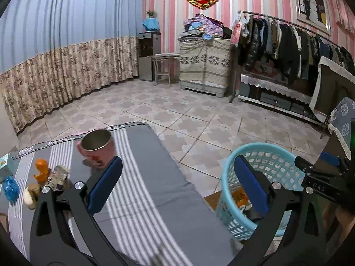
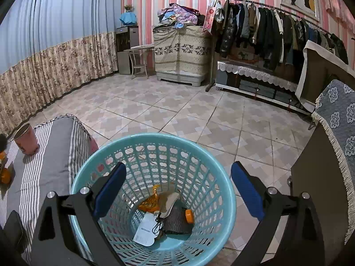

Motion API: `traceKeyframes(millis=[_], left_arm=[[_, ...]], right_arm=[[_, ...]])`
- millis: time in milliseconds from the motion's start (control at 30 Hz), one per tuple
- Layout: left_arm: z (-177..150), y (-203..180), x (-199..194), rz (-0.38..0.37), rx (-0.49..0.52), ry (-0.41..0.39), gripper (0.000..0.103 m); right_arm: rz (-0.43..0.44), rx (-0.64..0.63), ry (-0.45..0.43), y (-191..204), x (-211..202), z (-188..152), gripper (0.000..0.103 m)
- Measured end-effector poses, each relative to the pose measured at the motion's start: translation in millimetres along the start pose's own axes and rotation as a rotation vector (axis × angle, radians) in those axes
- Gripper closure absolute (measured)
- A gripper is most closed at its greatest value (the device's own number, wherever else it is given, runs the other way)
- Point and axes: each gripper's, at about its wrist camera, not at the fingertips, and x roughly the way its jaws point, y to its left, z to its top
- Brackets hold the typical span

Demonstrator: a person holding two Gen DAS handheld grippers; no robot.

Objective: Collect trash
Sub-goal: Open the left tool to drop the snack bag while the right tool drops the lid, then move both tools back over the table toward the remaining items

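My left gripper [image 1: 177,164] stands open over the grey striped tablecloth [image 1: 144,199], nothing between its blue pads. At the table's left lie an orange peel [image 1: 42,168], crumpled paper [image 1: 58,175], a blue crinkled scrap [image 1: 10,187] and a beige piece [image 1: 30,196]. A light-blue mesh basket [image 1: 261,145] sits on the floor to the right of the table. My right gripper [image 2: 178,170] hangs open and empty above the basket [image 2: 155,136]. Inside it lie an orange wrapper [image 2: 149,201], white paper [image 2: 145,230] and a dark item with an orange cap [image 2: 189,216].
A pink metal-lined cup [image 1: 97,148] stands upright on the table behind the left fingers. A teal box [image 1: 5,166] sits at the table's left edge. A cabinet with a blue patterned cover [image 2: 339,119] stands right of the basket. Tiled floor [image 2: 177,110] stretches beyond, to a clothes rack [image 2: 277,26].
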Motion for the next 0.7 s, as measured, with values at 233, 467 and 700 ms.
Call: traceKeyframes(millis=[233,467,700], left_arm=[[-3,34,-23,0.074,-0.006,-0.026,0.006],[-8,83,-51,0.140,-0.027,-0.057,0.006],[-33,150,-81,0.238,-0.055,-0.022,0.006]], right_arm=[[-0.011,-0.016,-0.026,8,-5,1,0.010],[-0.003,-0.039,-0.052,25,-11,-3,0.010],[0.048,-0.094,-0.058,62,-19,-9,0.010]])
